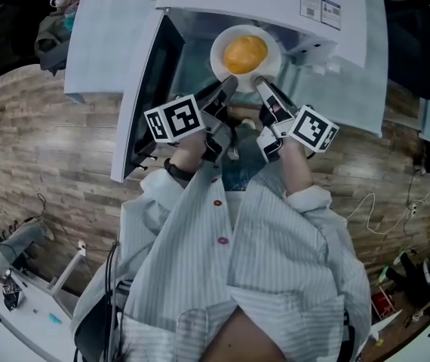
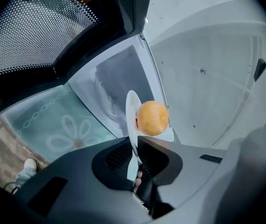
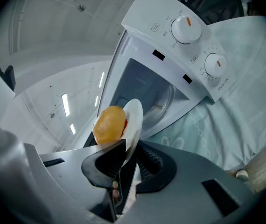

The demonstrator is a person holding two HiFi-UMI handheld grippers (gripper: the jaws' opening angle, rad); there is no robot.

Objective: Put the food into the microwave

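Left gripper [image 1: 225, 90] and right gripper [image 1: 262, 87] each pinch the near rim of the round white plate [image 1: 217, 56] at the open white microwave [image 1: 275, 2]; likely stiff, slick, breakable; its smooth orange ball of food [image 1: 245, 53] could roll; keep level.

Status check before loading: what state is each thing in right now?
Microwave door: open.
Plate: held by its rim before the cavity.
Round orange food: resting on the plate.
Left gripper: shut on the plate.
Right gripper: shut on the plate.
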